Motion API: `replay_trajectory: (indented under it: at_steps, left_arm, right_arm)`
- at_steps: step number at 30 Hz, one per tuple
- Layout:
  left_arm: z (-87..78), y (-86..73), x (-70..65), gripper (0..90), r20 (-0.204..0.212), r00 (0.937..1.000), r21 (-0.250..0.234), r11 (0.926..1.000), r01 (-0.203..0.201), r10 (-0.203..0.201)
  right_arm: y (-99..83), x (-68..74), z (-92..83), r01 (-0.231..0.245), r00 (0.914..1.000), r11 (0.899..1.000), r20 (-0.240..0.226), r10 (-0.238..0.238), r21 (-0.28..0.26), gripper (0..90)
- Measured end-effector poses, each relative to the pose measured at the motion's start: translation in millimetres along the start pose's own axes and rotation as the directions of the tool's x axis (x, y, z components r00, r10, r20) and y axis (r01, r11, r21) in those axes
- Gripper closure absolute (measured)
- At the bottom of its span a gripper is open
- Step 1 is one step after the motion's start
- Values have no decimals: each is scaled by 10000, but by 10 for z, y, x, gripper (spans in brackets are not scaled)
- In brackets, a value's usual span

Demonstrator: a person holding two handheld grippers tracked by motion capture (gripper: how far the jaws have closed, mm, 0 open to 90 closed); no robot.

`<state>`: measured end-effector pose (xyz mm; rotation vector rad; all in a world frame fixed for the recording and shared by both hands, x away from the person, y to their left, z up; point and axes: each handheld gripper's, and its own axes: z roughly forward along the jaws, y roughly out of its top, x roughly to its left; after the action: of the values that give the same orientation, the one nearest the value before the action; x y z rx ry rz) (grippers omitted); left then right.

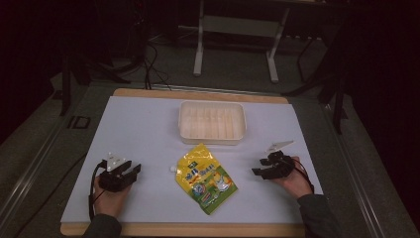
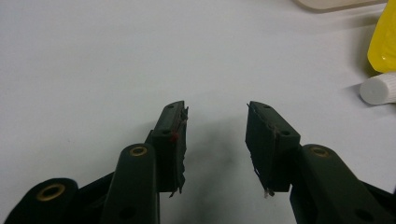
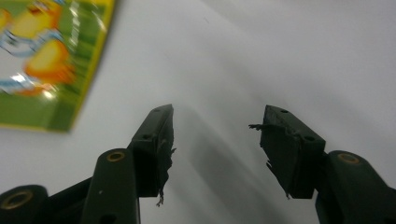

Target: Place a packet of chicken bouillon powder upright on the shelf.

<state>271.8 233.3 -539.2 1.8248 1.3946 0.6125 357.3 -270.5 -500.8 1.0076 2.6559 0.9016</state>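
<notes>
Yellow and green, a flat drink pouch (image 1: 206, 179) lies near the middle of the worktop (image 1: 143, 129), which is covered with a white sheet over a wooden board. The pouch is tilted, with its white screw cap (image 1: 172, 169) sticking out at about nine o'clock from its upper edge and its lower corner pointing to five o'clock. At twelve o'clock from the pouch, just beyond it and not touching, sits a shallow cream tray (image 1: 212, 137) with a ribbed floor.

At nine o'clock from the pouch, the left tool (image 1: 134, 170) is held in the person's left hand (image 1: 110, 198) low over the sheet, its jaws aimed toward the pouch. In the left gripper view the left tool (image 2: 216, 135) has its jaws standing apart with bare sheet between them; the cap (image 2: 378, 88) and a yellow edge of the pouch (image 2: 383, 42) sit at about two o'clock, well clear of the jaws.

At three o'clock from the pouch, the right tool (image 1: 257, 171) is held in the right hand (image 1: 292, 181), also pointing inward at the pouch and apart from it. In the right gripper view the right tool (image 3: 215, 135) shows its jaws spread wide with nothing between them, and a blurred corner of the pouch (image 3: 46, 65) lies at ten o'clock.
</notes>
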Motion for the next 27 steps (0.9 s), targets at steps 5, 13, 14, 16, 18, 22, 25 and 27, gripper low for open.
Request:
replay_trajectory:
  at_steps: [5, 13, 14, 16, 18, 22, 25, 27]
  left_arm:
    - [-5, -7, -12, 578, -27, 10000, -123, 9999, 63, -64]
    - [-2, -9, -10, 579, 14, 9999, -134, 9999, 107, -106]
    - [-3, -9, -10, 579, 18, 9999, -143, 9998, 112, -112]
    - [-2, -9, -14, 579, 21, 10000, -144, 9999, 82, -82]
    - [-1, -8, -17, 579, 23, 10000, -132, 9999, 38, -38]
    - [-1, -8, -18, 578, 19, 10000, -140, 9999, 23, -22]
    - [-1, -8, -20, 577, 10, 10000, -140, 9999, -3, 3]
    - [-1, -8, -23, 577, -9, 10000, -133, 9999, -41, 40]
  right_arm:
    - [193, 58, 90, 304, 9989, 9995, -373, -301, 88, 444]
    - [433, 152, 264, 740, 9935, 9973, -868, -737, 1, 463]
    - [460, 169, 287, 781, 9924, 9969, -950, -778, -11, 463]
    - [513, 207, 335, 879, 9906, 9961, -1049, -877, -29, 467]
    - [563, 239, 379, 1046, 9882, 9945, -1127, -1040, -5, 469]
    - [661, 288, 446, 1314, 9832, 9913, -1276, -1302, 7, 479]
    - [730, 315, 481, 1379, 9804, 9904, -1417, -1371, -44, 481]
    - [780, 341, 501, 1462, 9785, 9893, -1463, -1452, -43, 481]
